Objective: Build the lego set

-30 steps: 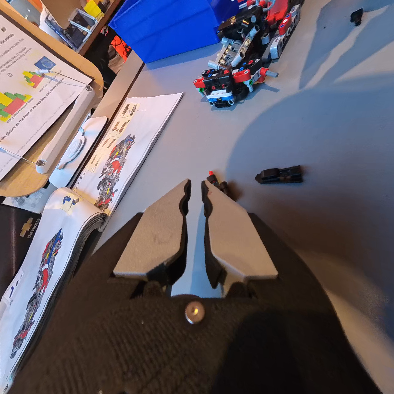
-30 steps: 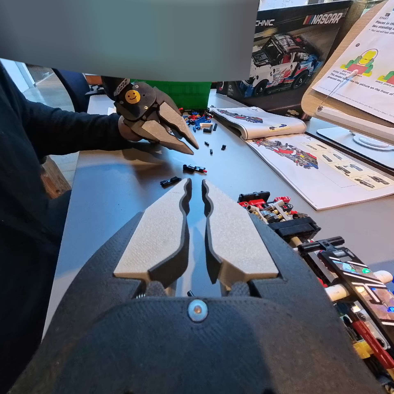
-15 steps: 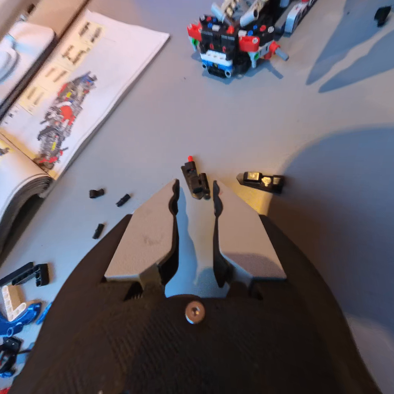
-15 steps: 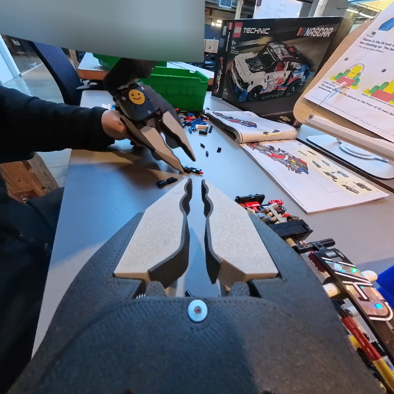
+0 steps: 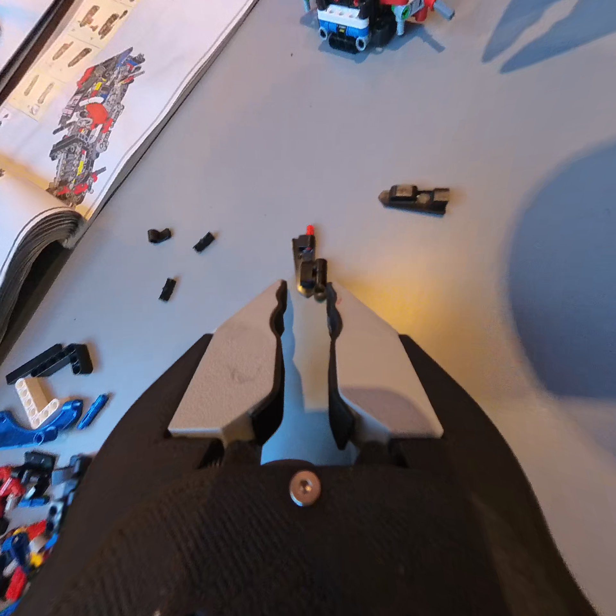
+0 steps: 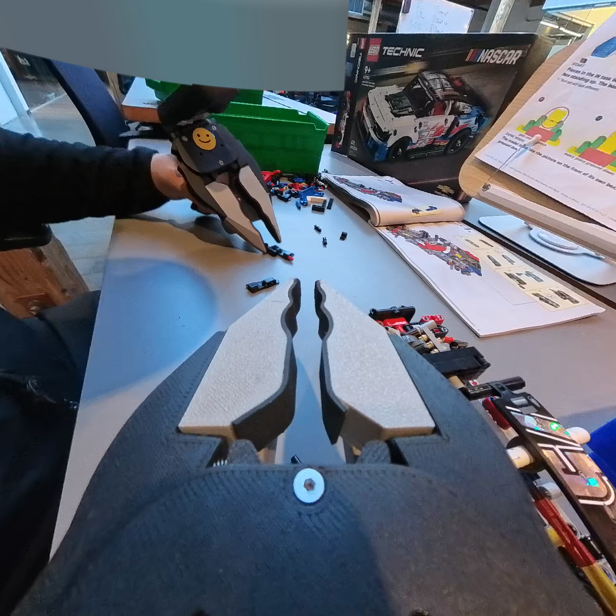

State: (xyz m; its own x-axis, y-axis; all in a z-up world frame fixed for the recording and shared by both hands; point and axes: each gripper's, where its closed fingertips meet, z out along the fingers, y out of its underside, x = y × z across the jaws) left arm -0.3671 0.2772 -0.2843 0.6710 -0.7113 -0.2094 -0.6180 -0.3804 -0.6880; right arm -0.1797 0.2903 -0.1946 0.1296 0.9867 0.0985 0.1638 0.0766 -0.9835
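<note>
I am bringing my left gripper [image 5: 305, 288], its 2 fingers parted and empty, onto the black piece [image 5: 308, 265] lying lengthwise just ahead

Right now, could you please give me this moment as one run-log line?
left gripper: open, tips at black piece with red pin | right gripper: open, empty, above table | black clip: untouched

Grey tabletop [image 6: 366, 266], matte, with soft blue-tinted shadows and a warm yellow patch of light [image 5: 400, 300]. A dark blue chair back [image 6: 86, 103] stands at the far left edge. Beyond it, bright daylight falls on a pale floor [image 6: 43, 110]. A wooden block [image 6: 33, 283] sits beside the tabletop's near-left edge.
</note>
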